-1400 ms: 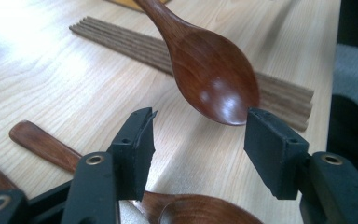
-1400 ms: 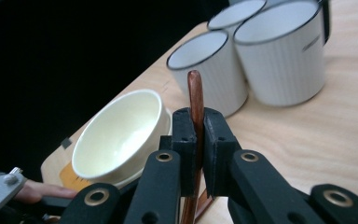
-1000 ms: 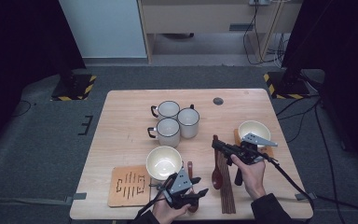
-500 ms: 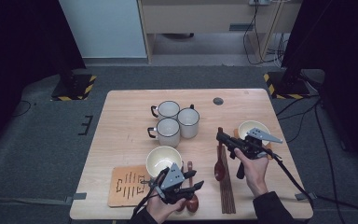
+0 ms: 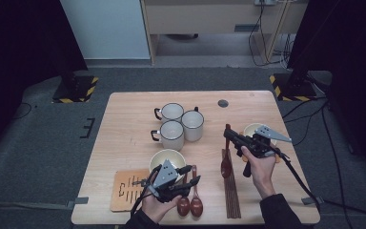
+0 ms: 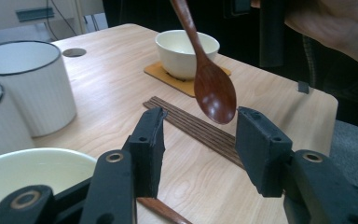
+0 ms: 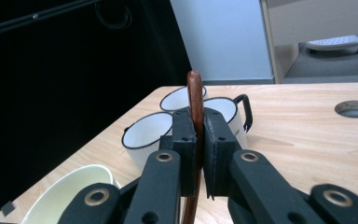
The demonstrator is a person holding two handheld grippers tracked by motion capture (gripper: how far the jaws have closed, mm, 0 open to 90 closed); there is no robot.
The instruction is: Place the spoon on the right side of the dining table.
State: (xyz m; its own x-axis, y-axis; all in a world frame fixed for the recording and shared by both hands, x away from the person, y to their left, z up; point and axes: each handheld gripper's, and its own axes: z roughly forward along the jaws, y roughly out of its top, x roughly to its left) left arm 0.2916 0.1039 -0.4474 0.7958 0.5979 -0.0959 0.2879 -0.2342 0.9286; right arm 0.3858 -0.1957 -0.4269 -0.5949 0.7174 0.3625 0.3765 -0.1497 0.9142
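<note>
Above the chopsticks (image 5: 230, 191) on the worktop (image 5: 124, 143), my right tongs (image 5: 228, 134) clench the handle of a wooden spoon (image 5: 226, 164), its bowl hanging downward. My left tongs (image 5: 190, 175) stand released with nothing between them, near the front edge over two more spoons (image 5: 190, 205), beside a cream bowl (image 5: 167, 159).

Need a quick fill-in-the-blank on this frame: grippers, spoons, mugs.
1. The right gripper is shut on the handle of a wooden ____.
2. The left gripper jaws stand ____, with nothing pressed between them.
3. ____ white mugs stand together on the table.
4. The far bowl sits on an orange ____.

Missing words: spoon; open; three; coaster
</note>
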